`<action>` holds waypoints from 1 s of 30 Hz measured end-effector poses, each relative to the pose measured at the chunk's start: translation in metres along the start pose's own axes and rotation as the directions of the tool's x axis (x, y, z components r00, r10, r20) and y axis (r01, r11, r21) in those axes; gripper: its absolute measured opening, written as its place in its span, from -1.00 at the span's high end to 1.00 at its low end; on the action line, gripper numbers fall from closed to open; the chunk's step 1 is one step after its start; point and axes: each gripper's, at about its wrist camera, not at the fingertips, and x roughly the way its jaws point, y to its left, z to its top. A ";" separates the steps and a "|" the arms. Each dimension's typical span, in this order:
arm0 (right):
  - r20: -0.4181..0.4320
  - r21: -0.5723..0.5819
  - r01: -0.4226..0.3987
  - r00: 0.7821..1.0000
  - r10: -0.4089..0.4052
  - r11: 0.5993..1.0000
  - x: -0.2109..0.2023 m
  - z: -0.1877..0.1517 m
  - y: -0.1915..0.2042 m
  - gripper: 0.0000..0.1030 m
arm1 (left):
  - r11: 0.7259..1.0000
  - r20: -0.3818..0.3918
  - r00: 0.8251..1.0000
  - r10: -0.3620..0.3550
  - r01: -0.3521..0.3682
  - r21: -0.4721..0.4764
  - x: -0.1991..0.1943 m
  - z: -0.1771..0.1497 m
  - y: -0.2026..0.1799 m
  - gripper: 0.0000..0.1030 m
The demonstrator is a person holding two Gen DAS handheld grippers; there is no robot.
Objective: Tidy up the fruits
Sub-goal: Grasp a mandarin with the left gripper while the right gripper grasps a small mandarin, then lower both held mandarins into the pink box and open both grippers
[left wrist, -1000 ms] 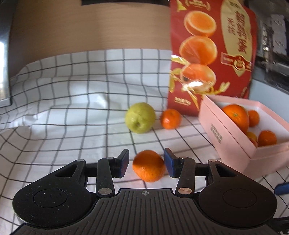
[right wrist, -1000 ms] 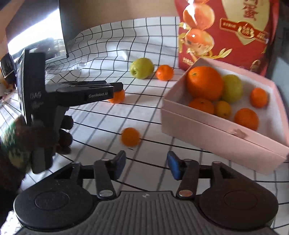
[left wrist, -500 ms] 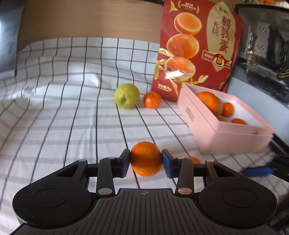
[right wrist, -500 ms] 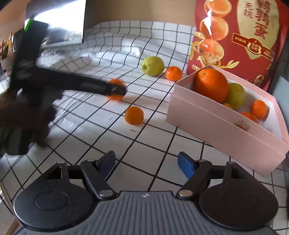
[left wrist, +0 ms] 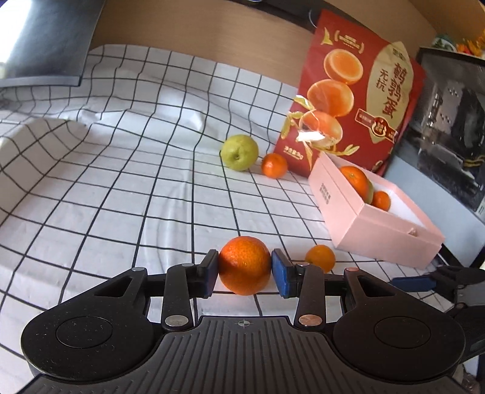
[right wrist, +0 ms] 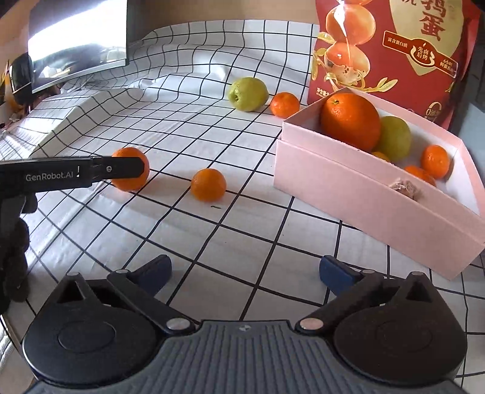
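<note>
Left hand-held gripper around orange (pinched)

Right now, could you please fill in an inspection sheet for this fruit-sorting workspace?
Surface: checked cloth, rumpled at the back.
Job's things: pink box open, holding oranges and a green fruit; loose small orange; green fruit beside another orange.
Clutter: red bag standing behind the box.
Grippers: left gripper shut on an orange; right gripper opening, nothing between its jaws.
Cables: nothing seen.
Surroundings: dark screen, wooden wall.
</note>
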 end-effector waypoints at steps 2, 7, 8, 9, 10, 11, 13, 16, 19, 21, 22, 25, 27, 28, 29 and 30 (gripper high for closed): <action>-0.002 -0.031 -0.031 1.000 0.031 0.999 0.004 0.004 0.003 -1.00 | 1.000 0.000 1.000 -0.004 0.004 -0.009 0.000 0.000 0.001 0.16; 0.035 -0.015 -0.022 0.999 0.022 1.000 0.022 0.022 0.013 -0.79 | 1.000 -0.001 1.000 -0.003 0.003 -0.010 0.000 0.000 0.001 0.16; 0.042 -0.016 -0.021 0.999 0.022 1.000 0.025 0.026 0.016 -0.70 | 1.000 -0.001 1.000 -0.005 0.005 -0.012 0.000 0.000 0.001 0.16; 0.051 -0.019 -0.020 0.999 0.021 1.000 0.029 0.030 0.018 -0.65 | 1.000 -0.001 1.000 -0.006 0.006 -0.014 0.001 0.000 0.002 0.16; 0.058 -0.021 -0.017 0.998 0.018 1.000 0.031 0.033 0.020 -0.54 | 1.000 -0.001 1.000 -0.007 0.007 -0.016 0.000 -0.001 0.002 0.16; 0.064 -0.022 -0.012 0.998 0.013 1.000 0.034 0.036 0.021 -0.45 | 1.000 -0.001 1.000 -0.008 0.008 -0.019 0.001 0.000 0.003 0.16; 0.070 -0.010 -0.007 0.998 0.008 1.000 0.039 0.042 0.021 -0.31 | 1.000 0.000 1.000 -0.009 0.009 -0.022 0.000 -0.001 0.003 0.16; 0.069 -0.008 -0.010 0.998 0.010 1.000 0.042 0.048 0.020 -0.02 | 1.000 0.000 1.000 -0.008 0.008 -0.021 0.000 -0.001 0.003 0.16; 0.058 -0.029 -0.023 0.998 0.024 0.999 0.038 0.050 0.023 0.42 | 1.000 0.000 1.000 -0.010 0.010 -0.023 0.000 -0.001 0.004 0.16; 0.063 -0.044 -0.016 0.998 0.019 0.999 0.030 0.047 0.026 0.42 | 1.000 -0.001 1.000 -0.011 0.011 -0.025 0.000 -0.001 0.004 0.16; 0.066 -0.053 -0.015 0.998 0.018 0.998 0.025 0.045 0.026 0.42 | 1.000 -0.001 1.000 -0.012 0.012 -0.026 0.000 -0.001 0.005 0.16; 0.074 -0.067 -0.016 0.997 0.021 0.998 0.009 0.035 0.022 0.43 | 1.000 -0.001 1.000 -0.011 0.011 -0.026 0.000 -0.001 0.004 0.16; 0.076 -0.057 -0.015 0.997 0.019 0.998 -0.001 0.029 0.017 0.43 | 1.000 -0.001 1.000 -0.011 0.011 -0.026 0.000 -0.001 0.004 0.16; 0.076 -0.046 -0.011 0.997 0.014 0.999 -0.006 0.025 0.012 0.43 | 1.000 -0.001 1.000 -0.011 0.011 -0.025 0.000 -0.001 0.004 0.16; 0.076 -0.036 -0.007 0.997 0.010 0.999 -0.011 0.021 0.007 0.43 | 1.000 -0.002 1.000 -0.011 0.011 -0.024 0.000 -0.001 0.004 0.16; 0.078 -0.024 -0.001 0.997 0.003 1.000 -0.017 0.017 0.002 0.43 | 1.000 -0.002 1.000 -0.011 0.011 -0.024 0.000 -0.001 0.004 0.16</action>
